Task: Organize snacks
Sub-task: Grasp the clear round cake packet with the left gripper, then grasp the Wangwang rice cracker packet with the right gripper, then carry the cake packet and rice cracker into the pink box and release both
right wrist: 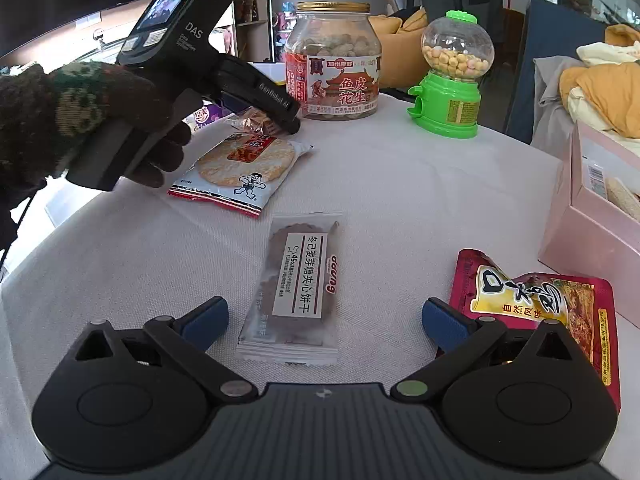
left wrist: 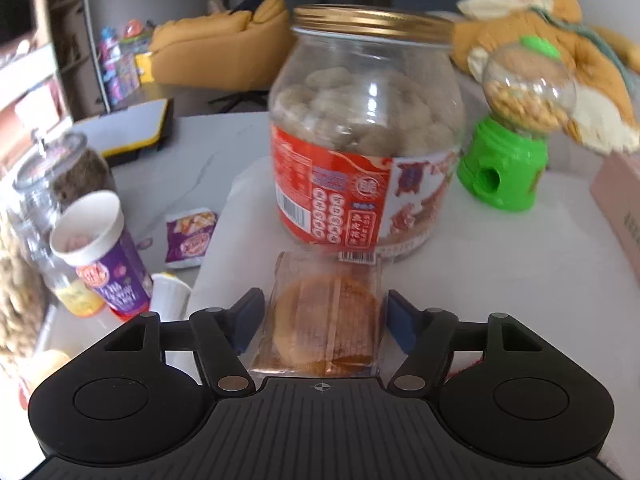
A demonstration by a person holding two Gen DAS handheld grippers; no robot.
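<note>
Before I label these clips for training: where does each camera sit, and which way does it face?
Left wrist: on the left gripper, facing the peanut jar; its fingers hold a clear-wrapped cake.
Right wrist: on the right gripper, open over a malt sandwich biscuit pack; the gloved left hand shows.
Shared: the jar and green candy dispenser.

Left wrist view looks close at the peanut jar (left wrist: 366, 140); right wrist view sees the same jar (right wrist: 334, 60) from farther back.
</note>
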